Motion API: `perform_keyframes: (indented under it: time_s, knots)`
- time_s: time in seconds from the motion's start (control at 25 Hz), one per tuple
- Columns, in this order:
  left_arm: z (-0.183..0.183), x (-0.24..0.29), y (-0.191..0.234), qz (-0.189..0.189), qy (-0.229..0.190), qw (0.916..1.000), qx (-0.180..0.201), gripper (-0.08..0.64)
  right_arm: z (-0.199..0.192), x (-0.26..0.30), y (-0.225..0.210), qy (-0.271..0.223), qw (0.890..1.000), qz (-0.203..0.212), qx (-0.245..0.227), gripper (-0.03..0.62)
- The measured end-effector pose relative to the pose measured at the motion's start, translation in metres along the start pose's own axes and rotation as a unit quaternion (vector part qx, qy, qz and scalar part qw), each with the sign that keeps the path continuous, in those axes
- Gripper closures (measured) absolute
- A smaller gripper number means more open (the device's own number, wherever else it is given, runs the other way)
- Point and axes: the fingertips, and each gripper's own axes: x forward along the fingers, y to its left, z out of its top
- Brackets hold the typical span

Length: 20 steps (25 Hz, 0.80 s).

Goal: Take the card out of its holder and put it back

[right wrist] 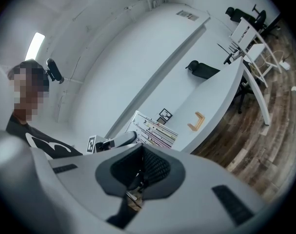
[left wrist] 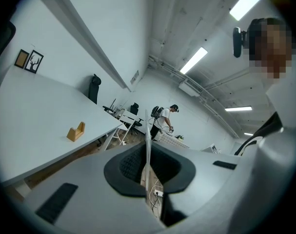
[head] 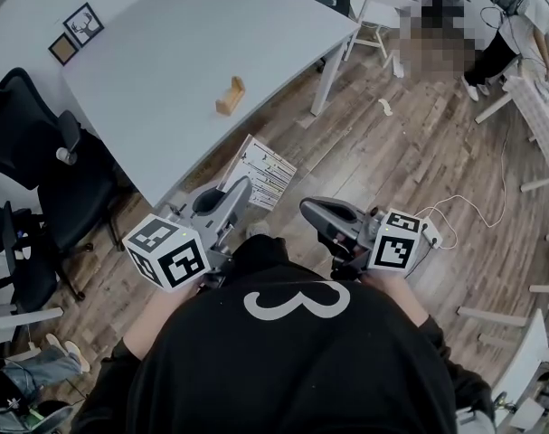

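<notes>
A white card (head: 267,172) printed with coloured lines is clamped by its edge in my left gripper (head: 241,191), held off the table's near edge. In the left gripper view the card (left wrist: 148,135) shows edge-on as a thin upright strip, and the left gripper (left wrist: 148,156) is shut on it. The wooden card holder (head: 229,96) stands empty on the grey table (head: 156,70), well beyond the card. My right gripper (head: 321,213) hovers over the floor, shut with nothing in it. From the right gripper view I see the card (right wrist: 153,130), the holder (right wrist: 196,121) and my right gripper (right wrist: 139,178).
Two small picture frames (head: 75,33) lie at the table's far left corner. Black office chairs (head: 30,179) crowd the left side. A white cable (head: 455,220) trails over the wooden floor at right. A person (head: 518,25) stands by white tables at the far right.
</notes>
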Motion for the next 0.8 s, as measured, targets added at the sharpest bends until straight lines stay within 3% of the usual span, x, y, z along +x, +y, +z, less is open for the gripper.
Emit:
perform_keyframes:
  time_s: [0.24, 0.8]
  knots:
    - [-0.001, 0.003, 0.007, 0.005, -0.001, 1.0, 0.005, 0.535, -0.005, 0.003, -0.009, -0.001, 1.0, 0.003, 0.005, 0.581]
    - [0.055, 0.037, 0.083, 0.023, 0.009, 0.9994, 0.023, 0.535, 0.037, 0.063, -0.057, 0.002, 0.999, -0.009, 0.032, 0.581]
